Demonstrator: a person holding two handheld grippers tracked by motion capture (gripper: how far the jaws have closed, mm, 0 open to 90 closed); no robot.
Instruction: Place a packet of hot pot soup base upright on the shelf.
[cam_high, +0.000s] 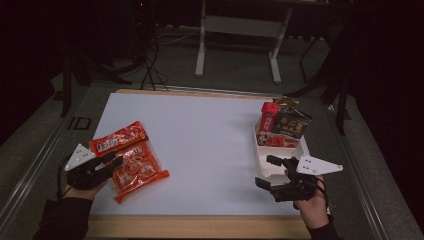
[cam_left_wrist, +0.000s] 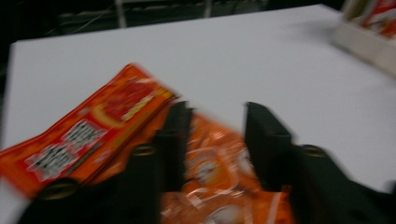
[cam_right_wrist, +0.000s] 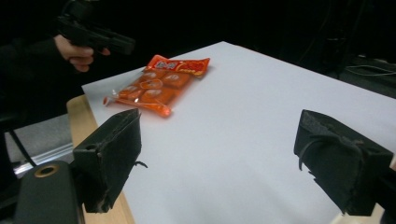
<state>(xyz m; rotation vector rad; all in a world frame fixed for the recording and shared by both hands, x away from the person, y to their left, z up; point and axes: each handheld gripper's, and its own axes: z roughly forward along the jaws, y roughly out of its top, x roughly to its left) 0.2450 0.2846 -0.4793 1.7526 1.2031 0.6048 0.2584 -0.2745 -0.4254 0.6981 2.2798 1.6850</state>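
Left gripper (cam_high: 111, 162), jaws apart, straddles the clear orange candy bag (cam_high: 137, 171) at the white table's (cam_high: 200, 145) left edge, apparently for pickup; right gripper (cam_high: 269, 172) idles agape.

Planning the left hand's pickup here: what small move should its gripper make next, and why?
Probably ease the left gripper down and close it on the clear orange snack bag. Its jaws stand open over that bag, not yet gripping, and the white tray across the table already holds similar packets.
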